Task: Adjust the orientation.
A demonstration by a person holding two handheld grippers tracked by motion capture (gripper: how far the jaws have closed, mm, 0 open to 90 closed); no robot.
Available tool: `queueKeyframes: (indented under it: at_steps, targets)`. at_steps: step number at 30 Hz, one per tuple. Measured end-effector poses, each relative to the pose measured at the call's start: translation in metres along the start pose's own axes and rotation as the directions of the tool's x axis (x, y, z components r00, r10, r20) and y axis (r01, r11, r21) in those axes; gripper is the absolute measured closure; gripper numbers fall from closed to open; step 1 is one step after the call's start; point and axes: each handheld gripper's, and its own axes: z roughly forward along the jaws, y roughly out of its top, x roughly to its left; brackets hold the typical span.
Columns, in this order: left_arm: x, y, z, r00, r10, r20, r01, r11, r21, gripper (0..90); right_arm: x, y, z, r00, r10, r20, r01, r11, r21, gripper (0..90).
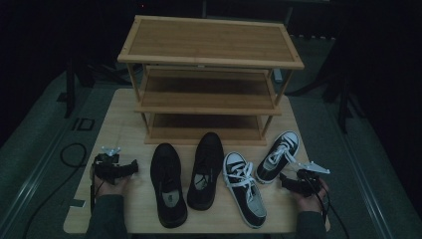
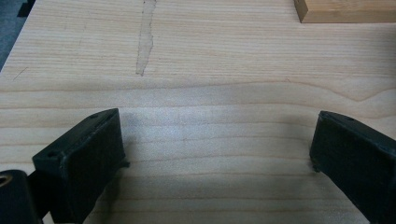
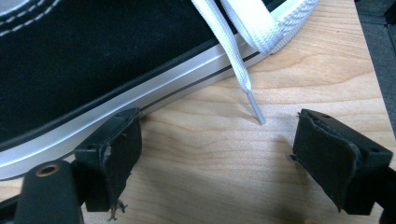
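Note:
Four shoes stand in a row on the wooden table [image 1: 124,129] in front of a three-tier wooden shoe rack [image 1: 209,74]. Two are black leather shoes [image 1: 168,184] [image 1: 205,169], and two are black canvas sneakers with white laces [image 1: 244,189] [image 1: 278,156]. At the table's left, my left gripper [image 1: 130,167] [image 2: 217,149] is open over bare wood. My right gripper [image 1: 284,180] [image 3: 215,154] is open beside the right-hand sneaker [image 3: 84,60], its left jaw close against the white sole. A lace tip [image 3: 256,109] hangs down ahead of the jaws, with nothing between them.
The rack's foot [image 2: 345,11] shows at the top right of the left gripper view. The table's right edge [image 3: 373,70] runs close by in the right gripper view. A black cable [image 1: 69,154] lies on the floor to the left. The surroundings are dark.

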Motion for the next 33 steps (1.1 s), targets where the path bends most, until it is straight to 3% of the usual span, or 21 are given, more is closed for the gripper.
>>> queueKeyframes:
  at_steps: [5,6,7,17,21,24,27,30,31,32,33]
  targets:
    - [-0.001,0.0,0.0,1.0,0.002,0.005,-0.002,1.0,-0.007,5.9,0.0,0.0,0.0,1.0,-0.001,0.0,0.001,1.0,0.0,14.9]
    - [-0.001,-0.001,-0.001,0.9997,0.017,0.017,-0.017,0.9997,-0.016,5.9,0.0,0.0,0.0,1.0,-0.001,0.0,0.001,1.0,0.0,15.0]
    - [-0.001,0.0,-0.002,0.9992,0.029,0.029,-0.028,0.9995,-0.017,12.7,0.0,0.0,0.0,1.0,-0.002,0.0,0.002,1.0,0.0,15.0]
    - [0.0,0.006,-0.003,0.9969,0.057,0.054,-0.057,0.9983,-0.001,26.2,0.0,0.0,0.0,1.0,-0.002,0.0,0.002,1.0,0.0,15.0]
    - [0.0,0.006,-0.007,0.995,0.07,0.071,-0.07,0.9975,0.004,40.6,0.0,0.0,0.0,1.0,0.0,0.001,0.0,1.0,0.002,14.4]
    - [0.0,0.007,-0.009,0.9947,0.062,0.082,-0.063,0.9978,0.018,43.6,0.0,0.0,0.0,1.0,0.0,0.001,0.0,1.0,0.003,14.4]
    - [-0.004,0.009,-0.024,0.991,0.093,0.096,-0.094,0.9956,0.003,46.6,0.0,0.0,0.0,1.0,0.0,0.001,0.0,1.0,0.002,14.4]
    - [-0.006,0.011,-0.03,0.9878,0.1,0.12,-0.101,0.9949,-0.001,48.6,0.0,0.0,0.0,1.0,0.0,0.001,0.0,1.0,0.003,14.4]
    - [-0.007,0.013,-0.034,0.9824,0.113,0.149,-0.114,0.9934,0.001,49.6,0.0,0.0,0.0,1.0,0.0,0.001,0.0,1.0,0.003,14.4]
    - [-0.007,0.013,-0.034,0.9824,0.113,0.149,-0.114,0.9934,0.001,50.3,0.0,0.0,0.0,1.0,0.0,0.001,0.0,1.0,0.003,14.4]
    - [-0.009,0.014,-0.039,0.9747,0.138,0.176,-0.139,0.9902,-0.003,50.9,0.0,0.0,0.0,1.0,0.0,0.001,0.0,1.0,0.003,14.4]
